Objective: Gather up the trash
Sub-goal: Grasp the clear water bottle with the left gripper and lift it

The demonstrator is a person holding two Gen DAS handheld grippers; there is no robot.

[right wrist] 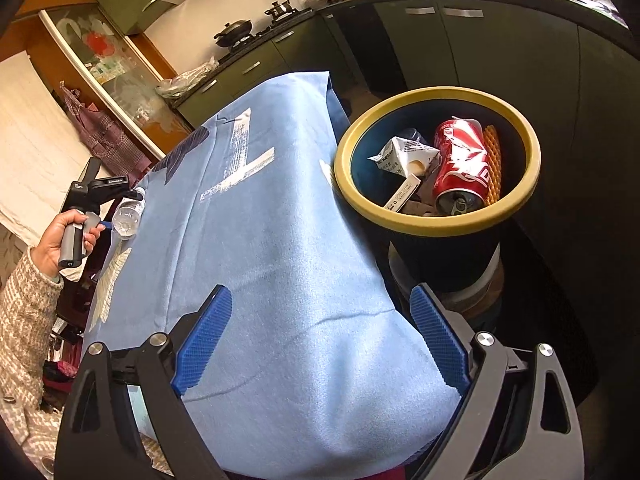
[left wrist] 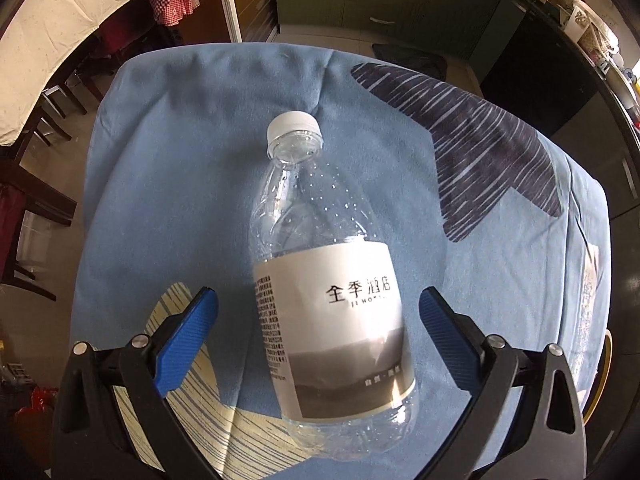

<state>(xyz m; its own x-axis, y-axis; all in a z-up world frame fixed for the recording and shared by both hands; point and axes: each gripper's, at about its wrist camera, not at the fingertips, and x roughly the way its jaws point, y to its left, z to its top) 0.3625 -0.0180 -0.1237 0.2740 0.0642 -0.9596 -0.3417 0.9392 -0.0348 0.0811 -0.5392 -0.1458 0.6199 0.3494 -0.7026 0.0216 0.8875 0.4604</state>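
1. Left wrist view: the left gripper point(left wrist: 318, 312) stood wide open, its blue ribbed pads either side of a clear, empty plastic water bottle with a white screw cap and a grey-and-white paper label point(left wrist: 320, 280). The bottle lay on its side on the light blue tablecloth with dark and cream leaf prints point(left wrist: 180, 152), directly ahead and between the fingers, cap pointing away from the gripper. Neither pad touched it; a gap showed on both sides.

2. Same view, handling: the bottle looked empty, so probably very light, thin-walled and easily crushed, and its round smooth body could roll or slip. The labelled middle, already level with the pads, seemed the best place to grip: wider, and less slick than bare plastic.

3. Right wrist view: the right gripper point(right wrist: 320, 336) was also open and held nothing, hovering over the near end of the cloth. Ahead and to its right stood a dark round waste bin with a yellow rim point(right wrist: 344, 176), just beside the table edge, holding a crushed red drinks can point(right wrist: 460, 164) and a small white carton point(right wrist: 400, 156). Far to the left, a hand point(right wrist: 68, 236) gripped the other tool's handle beside the bottle.
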